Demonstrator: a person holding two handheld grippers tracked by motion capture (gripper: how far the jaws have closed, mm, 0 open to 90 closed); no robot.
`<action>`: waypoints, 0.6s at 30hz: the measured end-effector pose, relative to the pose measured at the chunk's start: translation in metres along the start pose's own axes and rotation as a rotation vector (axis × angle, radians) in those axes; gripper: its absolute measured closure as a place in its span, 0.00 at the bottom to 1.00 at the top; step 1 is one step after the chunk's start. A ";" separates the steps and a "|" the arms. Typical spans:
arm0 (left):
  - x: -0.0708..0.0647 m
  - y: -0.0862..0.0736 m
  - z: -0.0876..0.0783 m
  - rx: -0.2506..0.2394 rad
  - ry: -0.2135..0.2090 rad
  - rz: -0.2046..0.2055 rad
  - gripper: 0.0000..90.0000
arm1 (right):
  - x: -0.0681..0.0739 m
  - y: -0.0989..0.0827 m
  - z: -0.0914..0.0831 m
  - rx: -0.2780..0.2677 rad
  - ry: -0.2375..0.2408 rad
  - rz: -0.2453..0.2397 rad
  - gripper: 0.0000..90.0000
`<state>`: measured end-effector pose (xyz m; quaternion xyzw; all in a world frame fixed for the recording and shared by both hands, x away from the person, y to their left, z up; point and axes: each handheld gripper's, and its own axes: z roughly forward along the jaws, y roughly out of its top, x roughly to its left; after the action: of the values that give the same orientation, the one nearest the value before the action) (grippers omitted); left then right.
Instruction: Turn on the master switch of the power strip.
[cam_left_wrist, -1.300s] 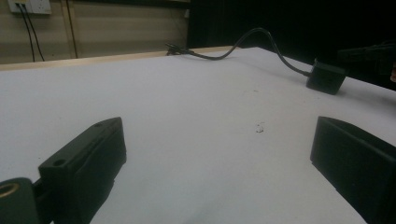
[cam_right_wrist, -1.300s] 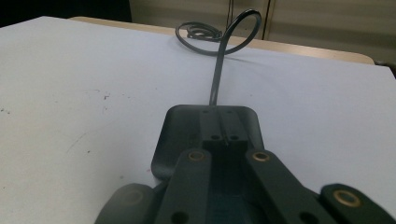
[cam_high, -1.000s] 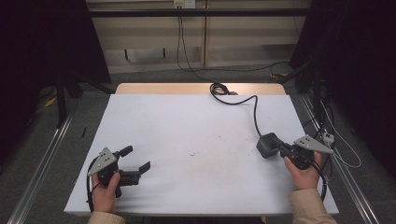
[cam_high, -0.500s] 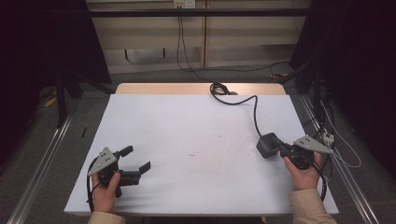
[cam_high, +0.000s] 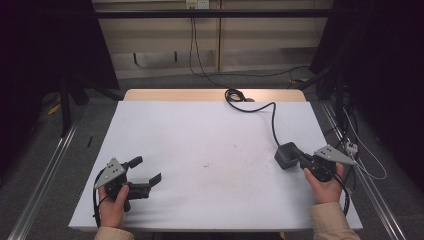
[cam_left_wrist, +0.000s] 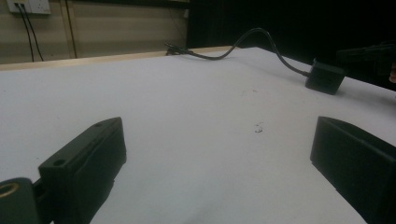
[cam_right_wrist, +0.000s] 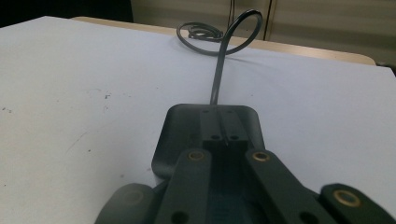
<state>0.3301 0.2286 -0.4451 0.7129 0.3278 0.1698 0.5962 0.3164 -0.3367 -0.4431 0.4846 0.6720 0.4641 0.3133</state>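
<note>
A black box-shaped adapter lies on the white table at the right, and its grey cable runs back to a coil at the far edge. My right gripper is shut, its jaws pressed together with nothing between them, and the tips rest at the adapter's near side. In the right gripper view the closed tips lie over the adapter, with the cable looping away behind it. My left gripper sits open and empty at the front left; its own view looks across to the adapter.
A bare wooden strip edges the table's far side. Metal rails run along the floor on both sides, and loose cables lie on the floor at the right. Small dark specks mark the tabletop.
</note>
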 end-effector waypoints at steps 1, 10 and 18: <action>0.000 0.000 0.000 0.000 0.000 -0.001 0.04 | 0.000 0.000 0.000 0.001 -0.002 -0.005 1.00; -0.001 0.000 0.000 0.003 0.000 0.000 0.04 | 0.001 0.000 0.000 0.003 -0.007 -0.019 1.00; -0.001 0.000 0.000 0.004 -0.001 0.004 0.04 | 0.002 0.000 0.000 0.004 -0.009 -0.021 1.00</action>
<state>0.3296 0.2279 -0.4454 0.7148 0.3266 0.1700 0.5946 0.3159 -0.3351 -0.4427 0.4801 0.6765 0.4573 0.3204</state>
